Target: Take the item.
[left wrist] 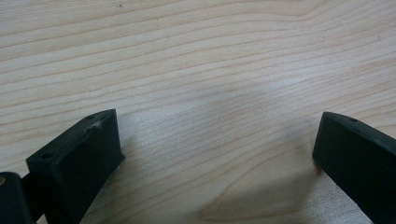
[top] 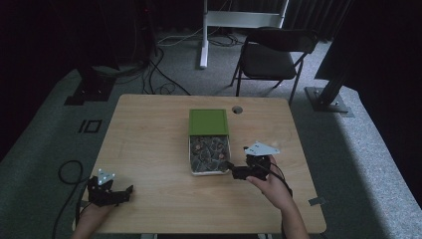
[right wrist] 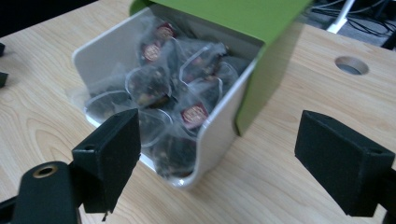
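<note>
Centrally on the wooden table (top: pixel 149 149) sits a box (top: pixel 209 162) with a white tray pulled part-way out of a green sleeve (top: pixel 208 121); the open tray end faces the person's side and holds a heap of translucent tea bags (right wrist: pixel 159 88), several showing round dark-red labels. Right gripper (top: pixel 234 172) is at the near right corner of the tray, tips just beside the white wall, whether touching cannot be told from the high view. In the right gripper view its 2 black jaws stand wide apart with nothing clamped: the tray's near corner (right wrist: pixel 205 140) lies between them, closer to the left-hand jaw, which overlaps the front of the tea bags, while the right-hand jaw stands over bare table, clear of the green sleeve. A round cable hole (right wrist: pixel 351 65) in the tabletop shows beyond the sleeve. Left gripper (top: pixel 119 194) is near the table's front left edge, well apart from the box. In the left gripper view its 2 jaws are likewise spread wide, with bare wood grain between them and close beneath. Beyond the table, a black folding chair (top: pixel 271 55) stands on grey carpet.
</note>
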Motion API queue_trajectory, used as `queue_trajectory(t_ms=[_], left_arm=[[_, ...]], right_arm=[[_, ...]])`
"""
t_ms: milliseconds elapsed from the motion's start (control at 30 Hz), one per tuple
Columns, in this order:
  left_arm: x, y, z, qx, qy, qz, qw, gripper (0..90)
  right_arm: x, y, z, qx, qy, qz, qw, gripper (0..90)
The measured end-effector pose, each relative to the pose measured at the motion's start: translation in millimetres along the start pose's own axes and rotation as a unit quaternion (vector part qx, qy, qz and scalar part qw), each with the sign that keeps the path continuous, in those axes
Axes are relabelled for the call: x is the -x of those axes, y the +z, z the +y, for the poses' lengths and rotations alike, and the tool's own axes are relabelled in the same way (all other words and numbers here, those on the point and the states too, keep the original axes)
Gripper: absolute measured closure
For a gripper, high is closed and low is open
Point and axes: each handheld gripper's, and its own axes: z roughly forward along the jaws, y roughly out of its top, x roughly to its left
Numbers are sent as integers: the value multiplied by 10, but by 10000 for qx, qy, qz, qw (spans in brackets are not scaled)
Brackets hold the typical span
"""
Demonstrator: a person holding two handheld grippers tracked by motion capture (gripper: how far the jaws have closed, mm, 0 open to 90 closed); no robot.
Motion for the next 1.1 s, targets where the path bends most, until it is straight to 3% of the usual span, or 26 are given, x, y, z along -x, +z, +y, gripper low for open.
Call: queue_trajectory(t_ms=[433,1100], left_arm=[[0,0,0,1,-2,0,10000,16],[0,0,0,-1,0,-1,10000,16]], right_arm=[[-168,188,125,49,-80,206,9997,183],[-416,566,190,3,-61,373,9993,366]])
